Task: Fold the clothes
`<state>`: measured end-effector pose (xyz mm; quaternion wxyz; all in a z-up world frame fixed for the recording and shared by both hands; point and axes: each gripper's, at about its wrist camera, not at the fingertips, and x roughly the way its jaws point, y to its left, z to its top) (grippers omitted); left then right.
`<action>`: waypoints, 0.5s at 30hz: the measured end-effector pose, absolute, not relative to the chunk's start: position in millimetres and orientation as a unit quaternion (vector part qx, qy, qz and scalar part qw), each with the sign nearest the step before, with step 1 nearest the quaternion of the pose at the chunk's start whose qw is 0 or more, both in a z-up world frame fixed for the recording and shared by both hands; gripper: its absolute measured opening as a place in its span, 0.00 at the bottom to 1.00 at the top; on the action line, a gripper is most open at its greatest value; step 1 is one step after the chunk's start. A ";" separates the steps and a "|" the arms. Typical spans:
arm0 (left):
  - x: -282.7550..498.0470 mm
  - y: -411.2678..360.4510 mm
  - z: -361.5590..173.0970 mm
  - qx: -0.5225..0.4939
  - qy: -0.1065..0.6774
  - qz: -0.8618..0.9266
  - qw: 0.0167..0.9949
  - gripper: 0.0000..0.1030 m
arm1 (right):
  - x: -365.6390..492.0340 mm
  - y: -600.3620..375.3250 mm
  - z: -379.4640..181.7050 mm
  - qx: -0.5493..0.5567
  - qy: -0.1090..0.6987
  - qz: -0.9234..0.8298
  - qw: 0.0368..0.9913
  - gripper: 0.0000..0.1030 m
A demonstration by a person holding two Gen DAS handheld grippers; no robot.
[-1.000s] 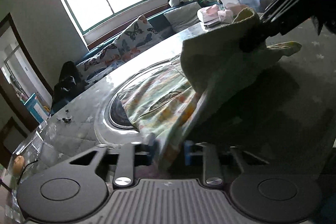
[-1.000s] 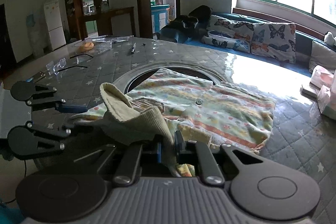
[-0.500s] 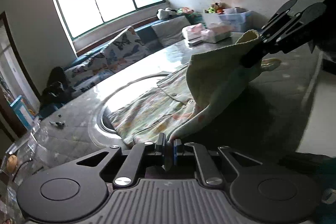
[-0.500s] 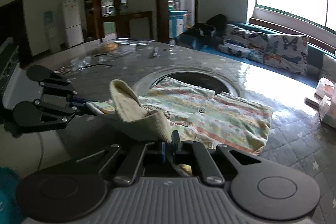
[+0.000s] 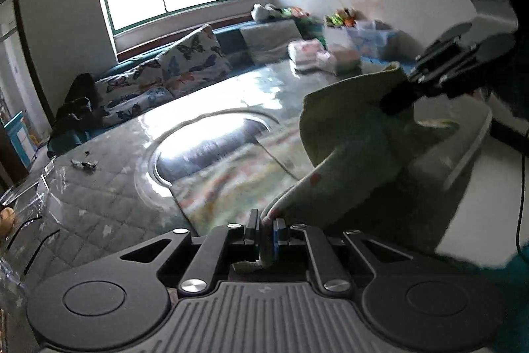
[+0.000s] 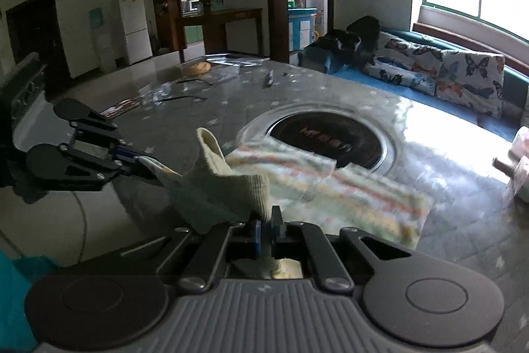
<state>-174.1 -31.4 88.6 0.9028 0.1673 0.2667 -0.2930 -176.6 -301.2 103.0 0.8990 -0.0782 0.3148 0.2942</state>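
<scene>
A pale striped garment (image 5: 238,184) with small prints lies on the grey quilted table (image 5: 99,204), its near edge lifted off the surface. My left gripper (image 5: 264,229) is shut on one corner of that edge. My right gripper (image 6: 266,229) is shut on the ribbed cream hem (image 6: 244,187) at the other corner. The lifted edge hangs between the two grippers. The right gripper shows in the left wrist view (image 5: 396,100), and the left gripper shows in the right wrist view (image 6: 139,162). The far part of the garment (image 6: 363,197) rests flat beside the round inset.
A round dark inset (image 6: 327,141) with a metal ring sits in the table's middle. Clear plastic items and small clutter (image 6: 198,78) lie at the far side. Pink packets (image 5: 317,55) sit at another edge. A butterfly-print sofa (image 6: 446,71) runs under the window.
Both grippers have pulled back toward the table's near edge with the garment, dragging it off the round inset, which now shows largely uncovered. The lifted edge stretches more between them.
</scene>
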 end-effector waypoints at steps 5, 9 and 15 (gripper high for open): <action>-128.3 -31.8 100.3 0.126 0.278 -0.286 0.908 0.08 | -129.0 -304.4 111.2 -0.081 0.318 0.281 0.902 0.04; -82.2 -34.9 97.1 0.111 0.298 -0.271 0.909 0.08 | -82.3 -299.4 110.6 -0.088 0.325 0.265 0.903 0.04; -17.0 -38.3 72.6 0.080 0.356 -0.241 0.899 0.08 | -15.9 -277.1 84.1 -0.113 0.346 0.240 0.900 0.04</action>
